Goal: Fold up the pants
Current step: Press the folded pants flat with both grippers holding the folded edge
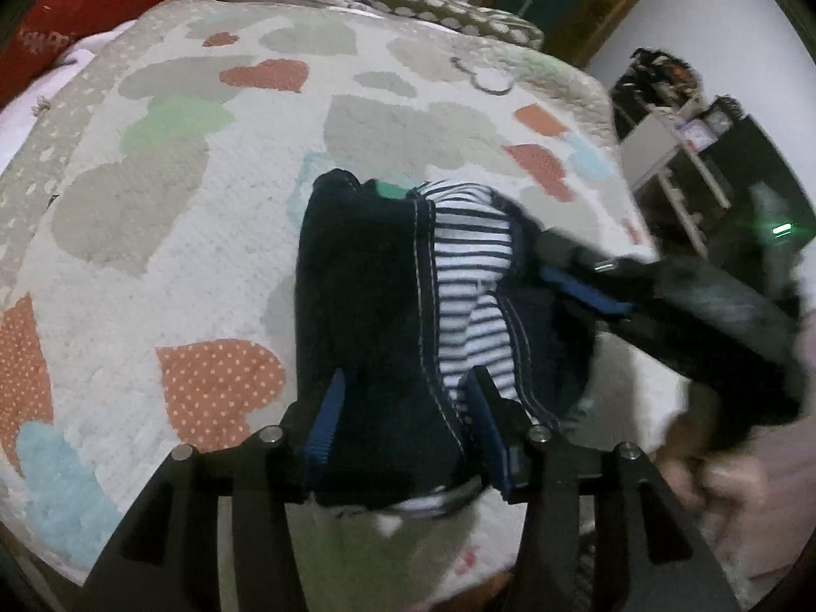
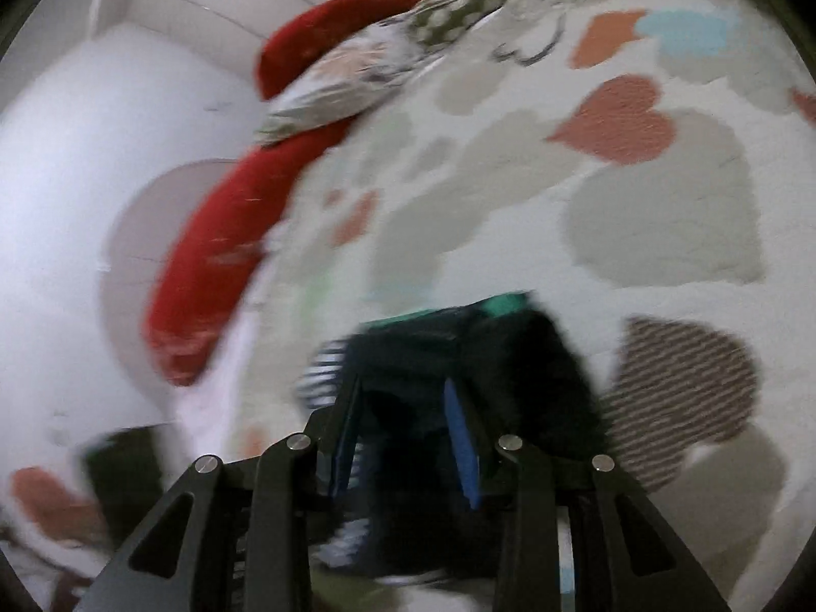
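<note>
Dark navy pants (image 1: 367, 280) with a striped lining lie bunched on the heart-patterned bedspread (image 1: 178, 204). My left gripper (image 1: 405, 423) straddles their near end. Its blue pads show their inner faces, and the cloth sits loosely between them, so it is open. From the right, my right gripper (image 1: 602, 285) reaches onto the pants' right edge, blurred. In the right wrist view the pants (image 2: 408, 347) are a dark bundle with a green tag. The right gripper (image 2: 403, 438) is shut on that cloth, which fills the gap between its pads.
Red pillows (image 1: 102, 0) (image 2: 214, 255) and patterned cushions (image 1: 449, 10) lie along the bed's far side. A thin cord (image 1: 484, 76) rests on the cover. Beyond the bed's right edge stand a white shelf and dark furniture (image 1: 688, 153). A blurred hand (image 1: 714, 474) is at lower right.
</note>
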### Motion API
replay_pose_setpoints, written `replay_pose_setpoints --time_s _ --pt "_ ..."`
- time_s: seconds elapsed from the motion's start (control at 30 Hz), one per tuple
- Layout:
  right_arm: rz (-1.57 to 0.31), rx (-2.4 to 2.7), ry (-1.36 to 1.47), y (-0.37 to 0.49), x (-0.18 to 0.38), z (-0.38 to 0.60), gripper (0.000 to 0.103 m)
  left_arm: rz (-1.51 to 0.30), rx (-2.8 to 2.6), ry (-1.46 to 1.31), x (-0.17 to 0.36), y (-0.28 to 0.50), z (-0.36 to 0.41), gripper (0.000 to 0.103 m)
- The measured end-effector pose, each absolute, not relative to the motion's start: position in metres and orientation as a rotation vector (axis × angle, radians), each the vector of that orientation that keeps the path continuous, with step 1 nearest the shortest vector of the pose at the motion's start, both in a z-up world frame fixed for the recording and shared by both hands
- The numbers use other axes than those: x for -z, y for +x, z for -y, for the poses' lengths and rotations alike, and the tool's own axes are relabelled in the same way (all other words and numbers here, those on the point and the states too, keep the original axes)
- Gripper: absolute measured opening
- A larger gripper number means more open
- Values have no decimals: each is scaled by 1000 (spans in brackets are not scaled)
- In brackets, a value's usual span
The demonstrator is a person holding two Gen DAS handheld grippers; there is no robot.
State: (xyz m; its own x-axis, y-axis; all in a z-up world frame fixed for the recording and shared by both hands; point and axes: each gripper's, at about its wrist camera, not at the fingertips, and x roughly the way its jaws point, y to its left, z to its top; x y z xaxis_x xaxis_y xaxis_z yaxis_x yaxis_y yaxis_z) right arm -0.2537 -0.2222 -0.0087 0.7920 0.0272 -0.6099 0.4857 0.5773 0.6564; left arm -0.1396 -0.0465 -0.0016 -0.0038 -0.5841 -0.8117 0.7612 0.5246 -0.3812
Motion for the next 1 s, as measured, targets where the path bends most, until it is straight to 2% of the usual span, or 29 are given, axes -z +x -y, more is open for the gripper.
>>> replay_pose_setpoints --time_s 0.23,0.5,0.57,0.67,0.7,0.77,0.83,1.0 --pt "-610 353 846 -255 13 225 35 -1099 1034 102 -35 -113 52 50" --pt "-618 408 757 -259 19 223 35 -1127 817 349 13 -86 123 50" --pt "-620 410 759 -260 21 225 35 -1101 783 383 19 -87 128 56" --pt "-613 400 775 -264 20 226 36 -1118 803 345 11 -85 119 56" --pt "-594 385 800 -268 18 228 38 -1135 830 303 4 -83 111 56" --pt "-536 349 871 -281 14 233 54 -1139 872 244 -8 -80 96 57" --pt "-487 338 917 -294 10 238 65 -1130 886 206 -18 -75 79 67" --pt "-477 338 994 -313 22 242 67 -1210 877 98 -6 -61 43 70"
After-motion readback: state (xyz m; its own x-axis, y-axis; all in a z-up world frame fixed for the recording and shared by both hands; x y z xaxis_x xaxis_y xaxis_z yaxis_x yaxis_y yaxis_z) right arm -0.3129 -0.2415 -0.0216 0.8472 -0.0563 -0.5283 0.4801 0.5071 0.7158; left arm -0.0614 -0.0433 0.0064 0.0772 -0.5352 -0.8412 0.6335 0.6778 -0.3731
